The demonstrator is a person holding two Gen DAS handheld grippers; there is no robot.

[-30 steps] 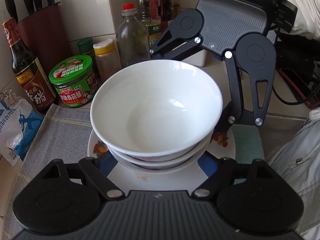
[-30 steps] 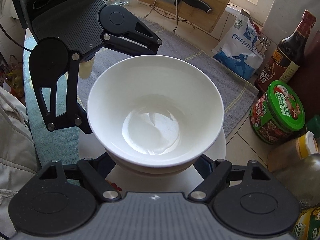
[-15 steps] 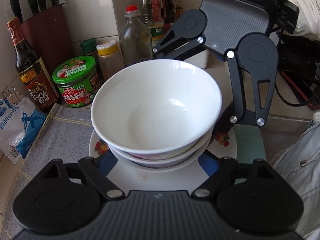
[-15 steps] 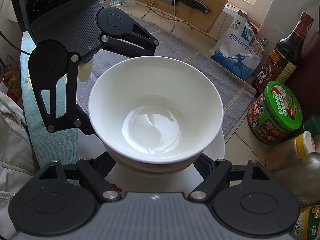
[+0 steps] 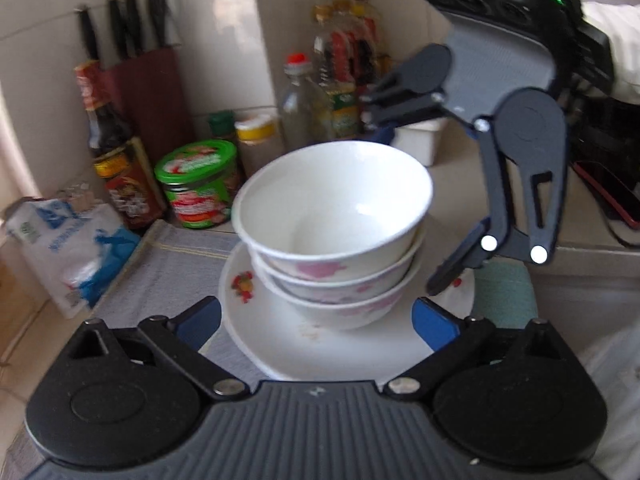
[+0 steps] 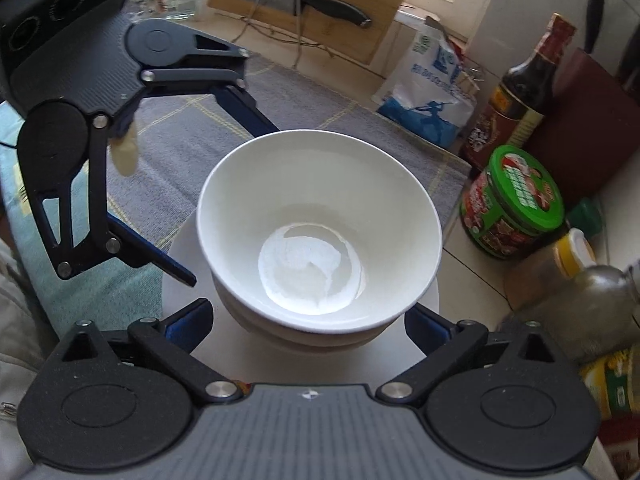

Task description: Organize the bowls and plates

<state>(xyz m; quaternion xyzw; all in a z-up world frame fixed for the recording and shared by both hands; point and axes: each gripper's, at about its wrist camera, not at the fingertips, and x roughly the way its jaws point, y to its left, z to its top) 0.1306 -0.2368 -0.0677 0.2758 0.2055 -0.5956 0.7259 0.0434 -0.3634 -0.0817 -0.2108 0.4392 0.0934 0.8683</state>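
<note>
Three nested white ceramic bowls (image 5: 332, 236) sit on a white floral plate (image 5: 280, 336). Beside the plate, left gripper (image 5: 316, 320) and right gripper (image 6: 308, 328) have just spread wide, holding nothing.

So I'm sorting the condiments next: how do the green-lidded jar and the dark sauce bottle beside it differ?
The green-lidded jar is short and wide; the dark sauce bottle is tall with a narrow neck. The jar has a broad green lid; the bottle has a small red-wrapped top. The jar's label is green and red, the bottle's mostly dark red and gold. Both stand upright near the wall.
</note>
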